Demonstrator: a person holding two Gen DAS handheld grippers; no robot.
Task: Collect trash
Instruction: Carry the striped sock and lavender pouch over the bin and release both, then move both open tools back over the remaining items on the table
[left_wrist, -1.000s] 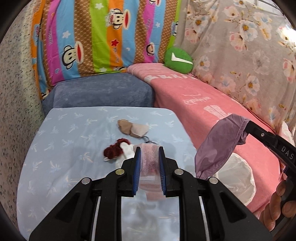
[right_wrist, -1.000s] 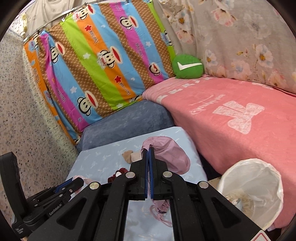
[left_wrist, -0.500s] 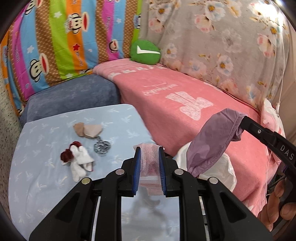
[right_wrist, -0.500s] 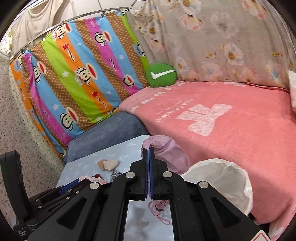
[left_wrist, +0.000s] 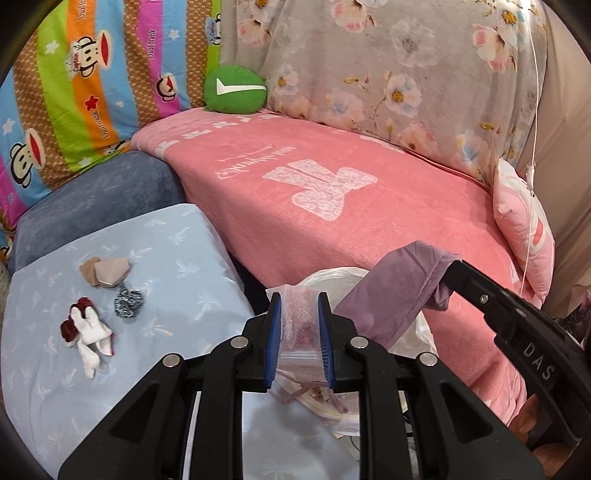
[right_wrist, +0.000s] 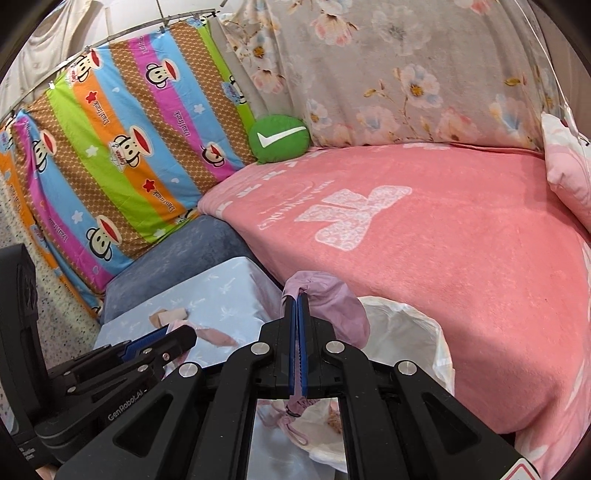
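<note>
My left gripper (left_wrist: 297, 302) is shut on a pink mesh wrapper in a clear bag (left_wrist: 298, 325) and holds it over the rim of a white-lined trash bin (left_wrist: 332, 275). My right gripper (right_wrist: 297, 295) is shut on a mauve cloth pouch (right_wrist: 332, 299) with a drawstring, held beside the bin (right_wrist: 410, 332). The right gripper also shows in the left wrist view with the pouch (left_wrist: 391, 288) hanging from it. On the light-blue table (left_wrist: 166, 258) lie tan paper scraps (left_wrist: 107, 271), a grey wad (left_wrist: 127, 302) and a red-and-white bundle (left_wrist: 86, 330).
A pink blanket covers the bed (left_wrist: 351, 184) behind the bin. A blue-grey cushion (left_wrist: 92, 199) sits behind the table. A green round pillow (left_wrist: 234, 88) and a pink pillow (left_wrist: 524, 221) lie on the bed. Patterned sheets hang behind.
Both grippers have swung right from over the table to the bin, carrying their items. The table scraps now lie to the left.
</note>
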